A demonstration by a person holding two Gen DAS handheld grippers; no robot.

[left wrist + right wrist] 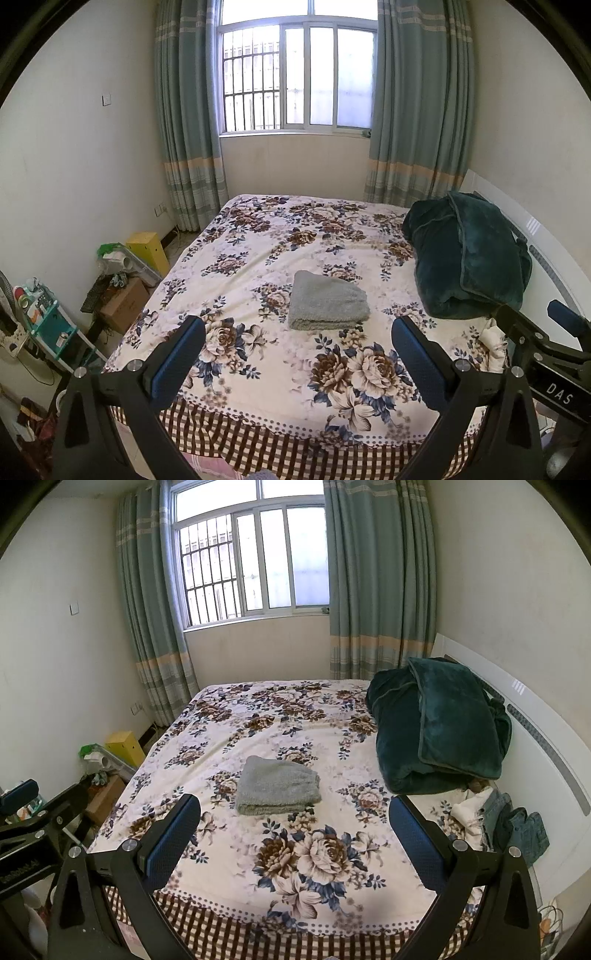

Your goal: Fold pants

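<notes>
Both the left gripper (298,338) and right gripper (294,816) hover spread and empty above gray pants (277,785), folded, soft, likely light, best pinched at edges.

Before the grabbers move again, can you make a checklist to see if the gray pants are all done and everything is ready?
1. Left gripper open, holding nothing: ok.
2. Right gripper open, holding nothing: ok.
3. Gray pants folded into a compact stack: ok.
4. Pants lying flat on the floral bedspread, not hanging off an edge: ok.
5. Pants apart from the green blanket: ok.
6. More clothes waiting: cannot tell; denim and white fabric lie by the headboard, but what they are is unclear.
</notes>
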